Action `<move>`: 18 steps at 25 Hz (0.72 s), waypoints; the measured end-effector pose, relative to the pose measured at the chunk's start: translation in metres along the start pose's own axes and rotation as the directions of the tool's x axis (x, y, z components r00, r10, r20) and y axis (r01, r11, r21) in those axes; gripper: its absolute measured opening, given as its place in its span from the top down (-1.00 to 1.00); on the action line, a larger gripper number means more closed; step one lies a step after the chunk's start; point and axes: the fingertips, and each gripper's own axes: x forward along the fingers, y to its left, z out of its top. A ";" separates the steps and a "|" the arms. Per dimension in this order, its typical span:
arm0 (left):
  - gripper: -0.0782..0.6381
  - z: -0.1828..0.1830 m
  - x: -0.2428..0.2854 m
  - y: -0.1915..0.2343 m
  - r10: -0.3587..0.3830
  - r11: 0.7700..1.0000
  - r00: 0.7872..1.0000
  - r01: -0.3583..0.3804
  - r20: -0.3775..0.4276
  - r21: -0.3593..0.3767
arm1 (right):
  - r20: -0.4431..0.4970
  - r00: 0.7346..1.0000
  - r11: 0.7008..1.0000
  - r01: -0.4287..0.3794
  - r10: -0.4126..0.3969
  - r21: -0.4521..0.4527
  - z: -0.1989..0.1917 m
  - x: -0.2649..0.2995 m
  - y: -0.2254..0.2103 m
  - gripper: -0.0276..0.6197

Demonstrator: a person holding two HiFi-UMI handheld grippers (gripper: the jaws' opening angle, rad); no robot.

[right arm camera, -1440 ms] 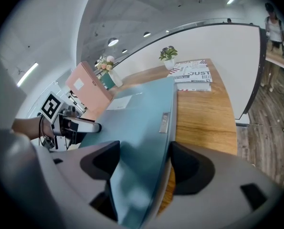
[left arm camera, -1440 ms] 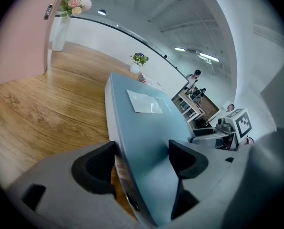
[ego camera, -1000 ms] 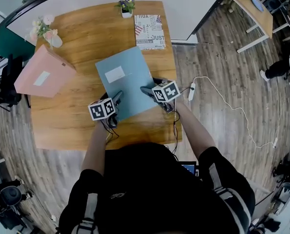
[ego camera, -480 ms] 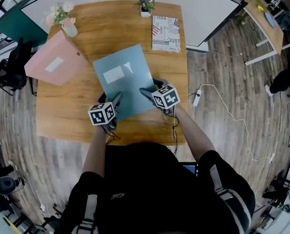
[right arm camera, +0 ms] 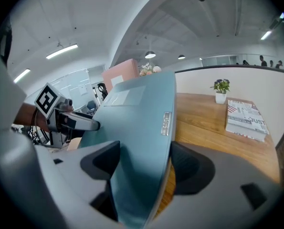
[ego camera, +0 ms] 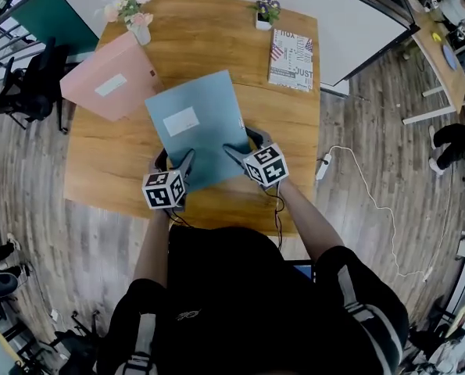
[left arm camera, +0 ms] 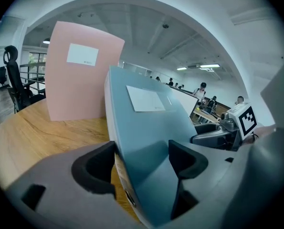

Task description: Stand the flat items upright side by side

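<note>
While you look down at the wooden table point(ego camera: 209, 37), count two flat files, one blue file point(ego camera: 197, 127) and one pink file point(ego camera: 111, 88), plus one patterned book point(ego camera: 292, 59), one vase of pale flowers point(ego camera: 134, 10), one small pot of purple flowers point(ego camera: 265, 12) and your two pairs of tongs. Your left tongs point(ego camera: 181, 162) are clamped on the blue file at its 7 o'clock corner, one pad on the spine side and one on the labelled face. Your right tongs point(ego camera: 236, 153) are clamped on its 5 o'clock corner, just beside the small metal tag on its edge. The blue file reaches from both tongs toward 12 o'clock, tilted, with its white label facing you; whether its lower edge touches the wood you cannot tell. The pink file stands upright at 10 o'clock from it, near but apart. The vase sits at the table's 11 o'clock corner, the pot at 1 o'clock, the book just beside the pot at 2 o'clock. A white panel point(ego camera: 349, 30) runs behind the table, grey plank flooring point(ego camera: 44, 178) surrounds it, black chairs point(ego camera: 29, 92) stand at 9 o'clock, and a white cable point(ego camera: 373, 201) trails at 4 o'clock.
</note>
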 end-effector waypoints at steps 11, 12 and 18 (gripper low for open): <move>-0.22 0.015 -0.045 0.054 0.083 0.995 0.990 -0.089 0.115 0.047 | 0.096 0.995 0.994 -0.010 0.021 -0.113 0.033 0.037 0.053 -0.13; -0.22 0.017 -0.048 0.059 0.089 0.994 0.988 -0.096 0.125 0.049 | 0.105 0.994 0.992 -0.007 0.020 -0.124 0.037 0.040 0.057 -0.13; -0.22 0.026 -0.059 0.079 0.113 0.989 0.982 -0.126 0.149 0.075 | 0.122 0.992 0.988 -0.006 0.025 -0.153 0.051 0.056 0.071 -0.13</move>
